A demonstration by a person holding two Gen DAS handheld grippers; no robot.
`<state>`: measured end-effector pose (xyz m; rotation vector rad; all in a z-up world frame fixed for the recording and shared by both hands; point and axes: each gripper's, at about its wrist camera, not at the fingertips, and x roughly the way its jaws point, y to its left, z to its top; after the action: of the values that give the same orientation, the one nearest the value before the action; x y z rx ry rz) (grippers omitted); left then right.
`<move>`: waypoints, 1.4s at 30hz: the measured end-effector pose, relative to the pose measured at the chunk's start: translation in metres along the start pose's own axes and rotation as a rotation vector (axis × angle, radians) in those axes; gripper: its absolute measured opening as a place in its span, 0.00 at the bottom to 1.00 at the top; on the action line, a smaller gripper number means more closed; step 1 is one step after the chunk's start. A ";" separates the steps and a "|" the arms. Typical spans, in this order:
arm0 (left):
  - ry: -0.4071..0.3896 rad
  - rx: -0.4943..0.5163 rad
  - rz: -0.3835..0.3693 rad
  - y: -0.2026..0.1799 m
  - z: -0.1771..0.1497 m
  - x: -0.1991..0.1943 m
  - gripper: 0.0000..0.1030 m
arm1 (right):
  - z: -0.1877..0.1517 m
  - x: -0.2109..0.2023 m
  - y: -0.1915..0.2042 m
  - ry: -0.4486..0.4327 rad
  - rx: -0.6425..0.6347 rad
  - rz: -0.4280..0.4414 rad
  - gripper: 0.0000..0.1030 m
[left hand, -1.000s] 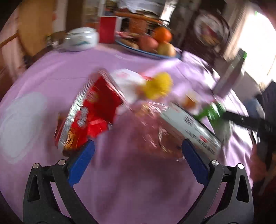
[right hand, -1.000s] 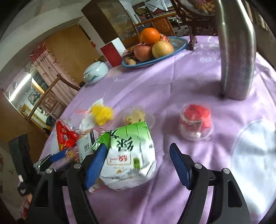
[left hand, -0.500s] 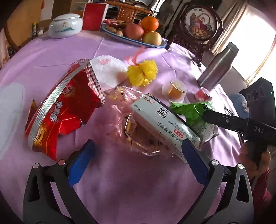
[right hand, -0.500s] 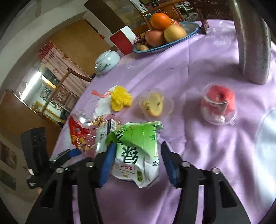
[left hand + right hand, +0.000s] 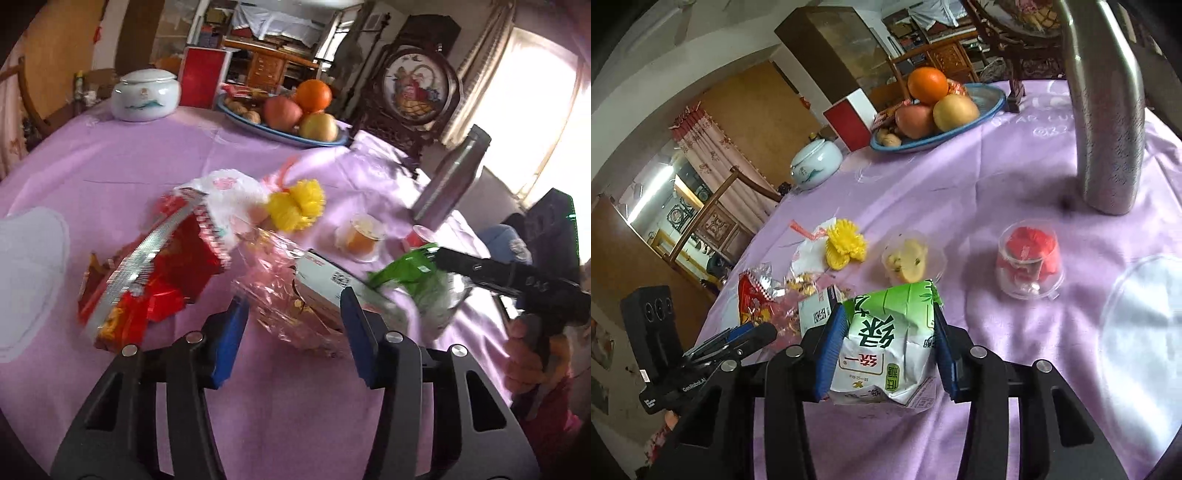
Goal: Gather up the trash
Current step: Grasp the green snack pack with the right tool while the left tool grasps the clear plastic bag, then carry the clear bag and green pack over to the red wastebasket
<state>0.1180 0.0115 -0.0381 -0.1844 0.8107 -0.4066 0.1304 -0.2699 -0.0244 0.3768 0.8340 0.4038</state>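
Purple tablecloth (image 5: 1015, 192) — right tongs (image 5: 886, 350) on green carton (image 5: 886, 339)

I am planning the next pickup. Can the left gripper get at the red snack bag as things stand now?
Probably yes. The left gripper has open jaws with only the crinkled clear wrapper between them. The red snack bag lies flat to its left on the cloth, nothing on top, so it must shift sideways.

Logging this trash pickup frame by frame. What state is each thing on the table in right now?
green drink carton: crumpled, clamped between right gripper fingers
left gripper: part closed around clear wrapper, grip unclear
white box: lying flat
red snack bag: torn open, flat
steel bottle: upright
yellow jelly cup: opened
red jelly cup: upright
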 end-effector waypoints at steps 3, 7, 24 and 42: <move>-0.005 -0.030 0.017 0.007 0.001 0.000 0.52 | 0.001 -0.007 -0.003 -0.021 0.007 -0.003 0.44; 0.064 -0.067 -0.012 0.011 -0.001 0.012 0.78 | 0.001 -0.008 -0.002 -0.016 0.009 0.001 0.44; -0.112 -0.037 0.032 -0.008 0.012 -0.046 0.45 | 0.004 -0.018 -0.006 -0.056 0.037 0.020 0.43; -0.292 -0.082 0.273 0.019 -0.034 -0.190 0.45 | -0.002 -0.040 0.023 -0.106 -0.048 0.119 0.43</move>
<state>-0.0192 0.1087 0.0595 -0.2009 0.5549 -0.0850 0.1002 -0.2695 0.0103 0.4006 0.6996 0.5094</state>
